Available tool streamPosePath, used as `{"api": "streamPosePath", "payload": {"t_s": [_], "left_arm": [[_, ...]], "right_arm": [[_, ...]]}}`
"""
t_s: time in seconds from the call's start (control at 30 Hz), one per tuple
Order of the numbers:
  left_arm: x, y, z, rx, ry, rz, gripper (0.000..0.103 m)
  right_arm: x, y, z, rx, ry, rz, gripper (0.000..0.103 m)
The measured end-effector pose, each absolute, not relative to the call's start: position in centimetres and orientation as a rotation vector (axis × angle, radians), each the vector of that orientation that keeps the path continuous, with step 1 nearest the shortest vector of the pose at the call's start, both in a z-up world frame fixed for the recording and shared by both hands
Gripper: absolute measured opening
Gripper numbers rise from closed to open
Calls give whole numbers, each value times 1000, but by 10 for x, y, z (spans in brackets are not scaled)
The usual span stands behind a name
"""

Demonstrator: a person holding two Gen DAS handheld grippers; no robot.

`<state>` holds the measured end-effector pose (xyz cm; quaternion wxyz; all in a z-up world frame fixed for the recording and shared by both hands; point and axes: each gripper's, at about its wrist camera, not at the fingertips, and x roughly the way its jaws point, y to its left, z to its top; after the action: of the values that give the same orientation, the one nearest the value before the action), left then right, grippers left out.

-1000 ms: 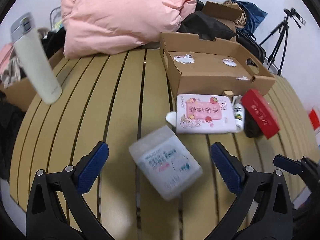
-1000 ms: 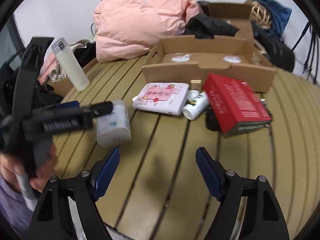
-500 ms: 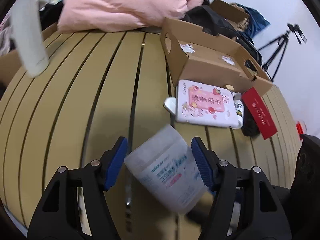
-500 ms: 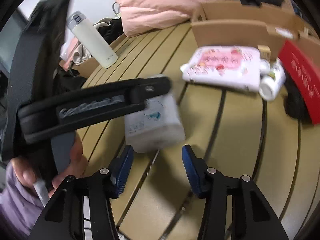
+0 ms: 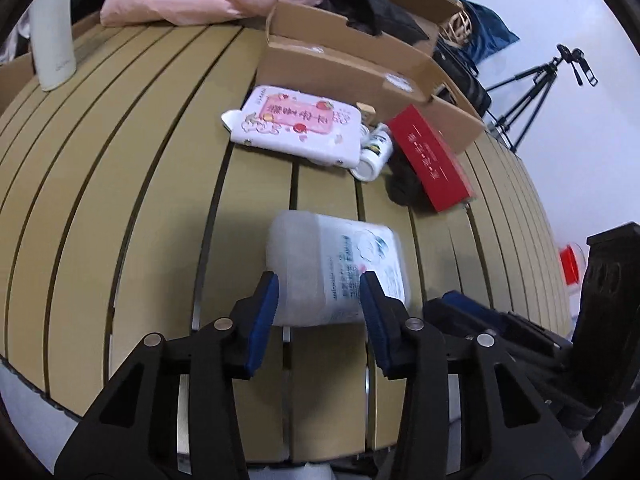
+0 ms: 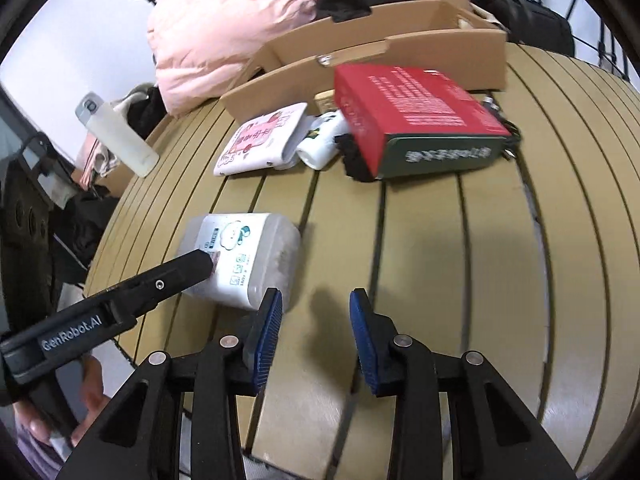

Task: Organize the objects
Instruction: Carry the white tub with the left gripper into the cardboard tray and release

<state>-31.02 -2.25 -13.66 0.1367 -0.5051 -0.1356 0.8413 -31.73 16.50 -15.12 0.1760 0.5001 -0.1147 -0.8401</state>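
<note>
Left gripper (image 5: pixel 318 300): jaws have just been closing from wide to about a third open; the translucent wipes tub (image 5: pixel 340 268) now sits between the blue pads, near end only; whether the pads actually press it I cannot tell; a second ago the tub lay well ahead of the open jaws, so the gripper has come in over it. Right gripper (image 6: pixel 316 316): jaws also just closing, roughly a third open, nothing between them, only bare slatted table (image 6: pixel 460 260); the tub (image 6: pixel 244 256) is just left of its left pad. Tub lies on its side, near-centre of the table, apart from the far cluster: pink pack (image 5: pixel 298 124), small white bottle (image 5: pixel 374 152), red box (image 5: pixel 430 158), cardboard tray (image 5: pixel 348 72) behind them; white flask (image 5: pixel 50 40) far left.
</note>
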Motion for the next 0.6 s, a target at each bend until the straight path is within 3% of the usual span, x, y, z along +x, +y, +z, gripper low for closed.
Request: {"api": "streamPosePath", "payload": {"t_s": [0.13, 0.17, 0.2, 0.23, 0.3, 0.37, 0.4, 0.43, 0.5, 0.6], "left_arm": [[-301, -38, -126, -1390, -327, 2517, 44], [-301, -39, -127, -1386, -310, 2514, 47], [-301, -40, -129, -1387, -301, 2492, 55], [-302, -40, -131, -1388, -292, 2473, 58], [-306, -37, -137, -1379, -263, 2446, 58], [-310, -36, -142, -1399, -265, 2423, 51], [-313, -37, -144, -1386, -298, 2400, 41], [-315, -39, -145, -1377, -342, 2377, 25], [-314, -40, -141, -1376, -374, 2397, 17], [-309, -39, -128, -1350, -360, 2444, 15]], "right_arm": [[-320, 171, -146, 1362, -387, -2387, 43], [-321, 170, -145, 1360, -393, -2382, 54], [-324, 167, -146, 1362, -396, -2372, 71], [-328, 162, -147, 1363, -402, -2360, 77], [-333, 157, -150, 1369, -416, -2340, 79], [-339, 150, -153, 1371, -401, -2340, 79], [-342, 146, -154, 1372, -399, -2335, 78], [-347, 142, -156, 1372, -414, -2315, 75], [-353, 136, -161, 1384, -466, -2233, 38], [-351, 130, -155, 1393, -422, -2243, 37]]}}
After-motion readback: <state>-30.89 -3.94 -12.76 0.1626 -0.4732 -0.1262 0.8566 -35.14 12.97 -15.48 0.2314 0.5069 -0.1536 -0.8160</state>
